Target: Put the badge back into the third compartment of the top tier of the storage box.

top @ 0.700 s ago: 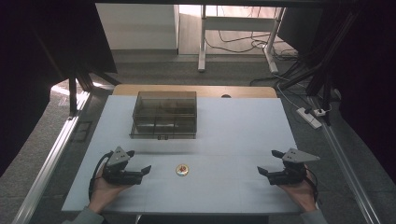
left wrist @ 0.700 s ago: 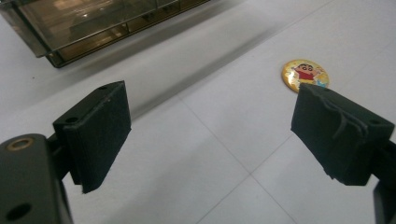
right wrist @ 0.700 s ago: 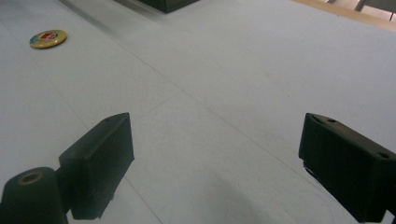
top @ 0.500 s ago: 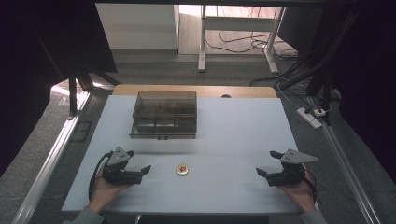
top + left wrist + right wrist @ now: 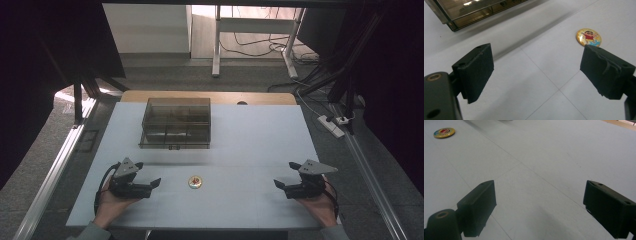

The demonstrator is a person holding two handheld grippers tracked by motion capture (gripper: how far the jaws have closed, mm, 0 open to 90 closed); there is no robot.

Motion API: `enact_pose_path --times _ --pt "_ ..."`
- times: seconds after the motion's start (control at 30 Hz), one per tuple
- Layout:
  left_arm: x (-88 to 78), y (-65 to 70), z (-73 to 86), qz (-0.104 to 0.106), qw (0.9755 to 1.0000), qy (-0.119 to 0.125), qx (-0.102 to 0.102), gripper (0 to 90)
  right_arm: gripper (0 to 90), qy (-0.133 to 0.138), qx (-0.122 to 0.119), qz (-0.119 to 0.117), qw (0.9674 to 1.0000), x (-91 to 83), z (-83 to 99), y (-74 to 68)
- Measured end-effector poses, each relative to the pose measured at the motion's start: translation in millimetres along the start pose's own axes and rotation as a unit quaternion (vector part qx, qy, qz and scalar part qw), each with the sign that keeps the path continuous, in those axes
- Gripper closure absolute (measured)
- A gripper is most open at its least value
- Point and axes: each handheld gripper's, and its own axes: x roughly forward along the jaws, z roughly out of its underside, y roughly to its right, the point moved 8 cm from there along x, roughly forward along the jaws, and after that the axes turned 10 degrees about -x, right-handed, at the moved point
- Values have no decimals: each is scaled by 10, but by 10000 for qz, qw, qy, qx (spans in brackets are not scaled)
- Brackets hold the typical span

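- My left hand-held gripper [image 5: 151,184] rests low over the near left part of the desk [image 5: 260,140], jaws spread wide with nothing between them; bare desk shows between its two black pads [image 5: 475,71].
- My right hand-held gripper [image 5: 278,184] sits at the near right, well apart from the left one, and it is released too, its jaws wide apart over bare white desk.
- The round badge [image 5: 195,182], gold-rimmed with a cartoon boy in red on it, lies flat on the desk between my two grippers, nearer the left one. In the left gripper view it shows just beyond the right-hand pad, not touching it.
- The smoked see-through plastic box [image 5: 176,122] stands farther back on the desk, left of centre, well apart from the badge and from both grippers.
- Dividers split the box into several compartments. Some small dark shapes show through its walls, but I cannot tell what they are.
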Motion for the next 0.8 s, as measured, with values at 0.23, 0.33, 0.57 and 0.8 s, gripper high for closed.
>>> enact_pose_path --times 0.23,0.33,0.57,0.8 --pt "3 10 -5 3 10000 4 45 119 114 71 45 13 10000 -21 -13 6" --pt "-2 13 -12 -7 10000 27 83 119 116 88 62 19 9999 -25 -17 8" --pt "-14 21 -26 -28 9999 51 142 120 116 92 64 0 9999 -16 -19 -3" --pt "-47 50 -75 -74 9996 98 269 125 117 89 49 -15 9999 -14 -22 -9"
